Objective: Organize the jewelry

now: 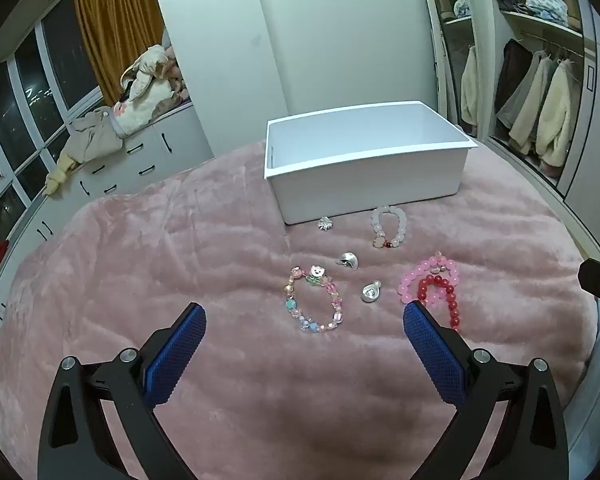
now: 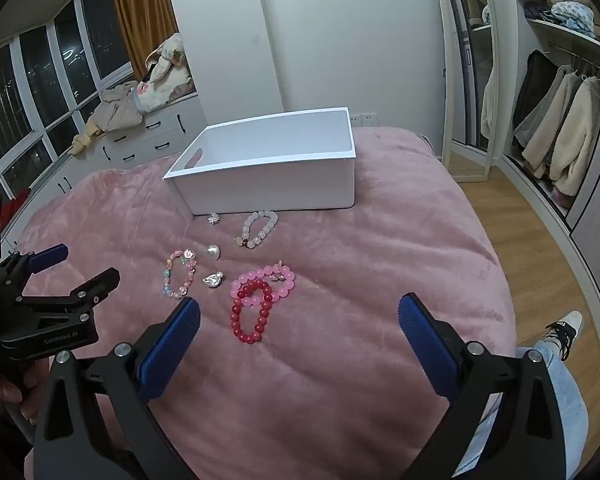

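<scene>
Both grippers, left point(image 1: 304, 316) and right point(image 2: 299, 312), gaped empty. Right view alone showed wood floor point(image 2: 540, 240), shoe point(image 2: 566, 330). Red bracelet point(image 2: 252, 312) lay between right jaws, ahead of tips; white box point(image 2: 268, 188) beyond.

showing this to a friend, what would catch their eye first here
Probably the white box sitting open on the pink blanket, with nothing visible inside. In front of it lies scattered jewelry: the red bead bracelet overlapping a pink bead bracelet, nearest the open right hand-held gripper.

pink blanket point(image 2: 380, 280), hanging coats point(image 2: 560, 136), mustard curtain point(image 1: 116, 24), dark windows point(image 2: 24, 88).
</scene>
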`<move>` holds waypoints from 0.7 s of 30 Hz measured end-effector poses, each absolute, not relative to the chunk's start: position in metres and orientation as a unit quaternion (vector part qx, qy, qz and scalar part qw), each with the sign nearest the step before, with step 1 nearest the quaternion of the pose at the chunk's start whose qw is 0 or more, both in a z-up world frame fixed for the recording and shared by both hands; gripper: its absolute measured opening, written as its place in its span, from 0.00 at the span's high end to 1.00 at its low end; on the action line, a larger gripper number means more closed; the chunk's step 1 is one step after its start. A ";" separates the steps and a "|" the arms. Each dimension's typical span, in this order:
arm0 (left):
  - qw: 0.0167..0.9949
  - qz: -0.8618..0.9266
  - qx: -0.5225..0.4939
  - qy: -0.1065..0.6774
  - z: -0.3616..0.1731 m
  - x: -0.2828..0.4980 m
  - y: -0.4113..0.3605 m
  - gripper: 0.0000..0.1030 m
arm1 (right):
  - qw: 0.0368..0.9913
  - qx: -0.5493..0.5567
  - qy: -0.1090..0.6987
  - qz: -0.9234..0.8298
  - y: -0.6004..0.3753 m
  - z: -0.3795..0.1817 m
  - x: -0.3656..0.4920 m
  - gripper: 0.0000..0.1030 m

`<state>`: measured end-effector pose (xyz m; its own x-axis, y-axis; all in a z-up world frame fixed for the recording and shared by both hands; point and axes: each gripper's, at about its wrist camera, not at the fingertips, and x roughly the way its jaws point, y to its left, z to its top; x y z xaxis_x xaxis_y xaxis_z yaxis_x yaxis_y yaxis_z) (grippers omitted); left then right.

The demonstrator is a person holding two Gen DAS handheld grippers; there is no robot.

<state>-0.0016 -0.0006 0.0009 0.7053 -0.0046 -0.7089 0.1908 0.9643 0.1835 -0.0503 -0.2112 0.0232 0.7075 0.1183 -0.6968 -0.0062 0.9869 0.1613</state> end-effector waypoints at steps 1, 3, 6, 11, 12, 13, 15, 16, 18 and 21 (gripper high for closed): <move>0.915 -0.054 0.124 0.379 0.001 -0.002 -0.001 0.03 | 0.921 0.073 0.381 0.034 -0.211 0.023 -0.050 0.05; 0.916 -0.058 0.126 0.377 0.003 -0.004 0.000 0.03 | 0.920 0.078 0.383 0.036 -0.211 0.022 -0.050 0.05; 0.911 -0.051 0.137 0.385 -0.005 -0.003 -0.009 0.03 | 0.920 0.075 0.383 0.037 -0.210 0.022 -0.050 0.05; 0.909 -0.062 0.139 0.388 -0.004 -0.004 -0.011 0.03 | 0.919 0.076 0.386 0.033 -0.210 0.017 -0.050 0.05; 0.909 -0.062 0.139 0.388 -0.004 -0.004 -0.012 0.03 | 0.919 0.077 0.386 0.033 -0.210 0.018 -0.050 0.05; 0.909 -0.063 0.139 0.387 -0.004 -0.004 -0.012 0.03 | 0.919 0.077 0.386 0.032 -0.210 0.018 -0.051 0.05; 0.910 -0.063 0.138 0.387 -0.006 -0.004 -0.012 0.03 | 0.919 0.074 0.386 0.033 -0.210 0.020 -0.051 0.05; 0.910 -0.063 0.138 0.387 -0.006 -0.004 -0.012 0.03 | 0.919 0.075 0.386 0.034 -0.212 0.020 -0.050 0.05; 0.910 -0.063 0.137 0.387 -0.006 -0.004 -0.011 0.03 | 0.918 0.076 0.387 0.034 -0.212 0.021 -0.050 0.05; 0.909 -0.063 0.139 0.387 -0.006 -0.004 -0.012 0.03 | 0.918 0.076 0.387 0.035 -0.211 0.020 -0.050 0.05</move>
<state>-0.0039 -0.0122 -0.0060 0.6918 -0.0075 -0.7221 0.2222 0.9536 0.2029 -0.0504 -0.2108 0.0200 0.6980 0.1228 -0.7055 -0.0051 0.9860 0.1666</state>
